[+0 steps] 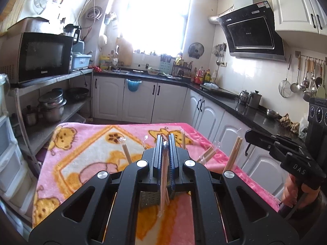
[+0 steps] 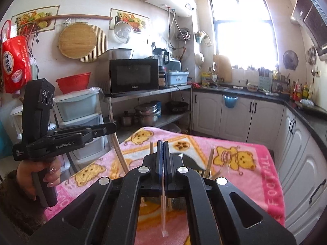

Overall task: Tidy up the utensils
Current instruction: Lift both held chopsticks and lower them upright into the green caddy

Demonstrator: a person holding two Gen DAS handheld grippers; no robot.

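My left gripper [image 1: 164,143] is shut on wrapped wooden chopsticks [image 1: 163,185] that hang down over a grey mesh utensil holder [image 1: 149,201] on the pink blanket. Several other wrapped chopsticks [image 1: 233,155] stand up around it. My right gripper [image 2: 162,149] is shut on a thin clear-wrapped stick [image 2: 163,202] that hangs down below the fingers. The holder [image 2: 196,166] is mostly hidden behind the right gripper. The left gripper shows at the left of the right wrist view [image 2: 106,127]; the right gripper shows at the right of the left wrist view [image 1: 253,135].
A pink bear-print blanket [image 1: 85,153] covers the table. A metal shelf with a microwave [image 1: 40,58] and pots stands at the left. White cabinets under a black counter [image 1: 235,102] run along the back and right. Hanging ladles [image 1: 306,77] line the right wall.
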